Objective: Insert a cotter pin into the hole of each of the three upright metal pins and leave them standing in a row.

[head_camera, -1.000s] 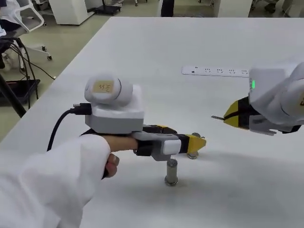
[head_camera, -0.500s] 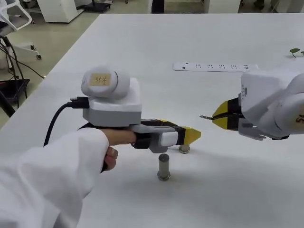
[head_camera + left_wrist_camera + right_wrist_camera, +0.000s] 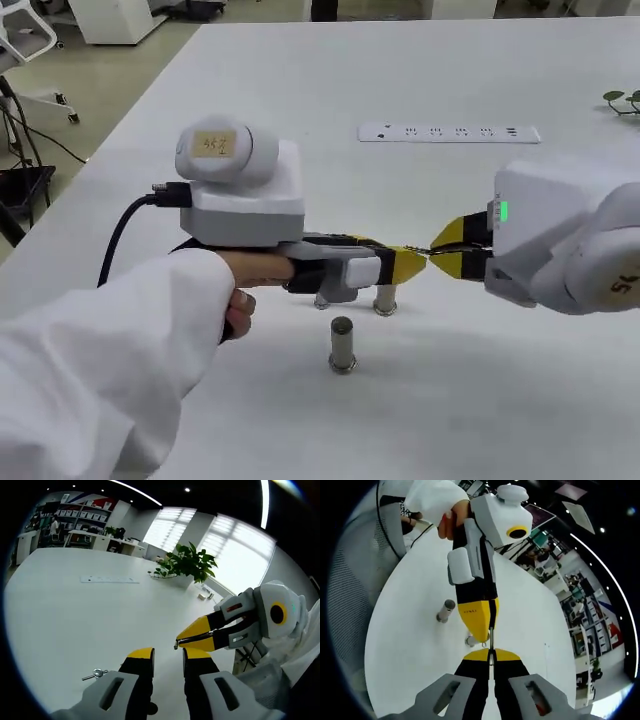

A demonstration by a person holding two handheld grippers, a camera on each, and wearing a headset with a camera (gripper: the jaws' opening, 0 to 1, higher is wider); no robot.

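The right gripper [image 3: 438, 252] pinched a cotter pin [image 3: 186, 640], axis horizontal, aimed at the left gripper [image 3: 415, 266], whose closure was indeterminate; an upright metal pin [image 3: 385, 300] stood beneath it.

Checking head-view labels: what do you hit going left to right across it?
White sleeve → hand → freestanding metal pin → tip of the left tool → right tool, shut on a cotter pin. Power strip skipped: it spans both tools.

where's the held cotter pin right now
The cotter pin is pinched in the right gripper, centre-right in the head view, its free end at the left gripper's yellow tips, above a metal pin.
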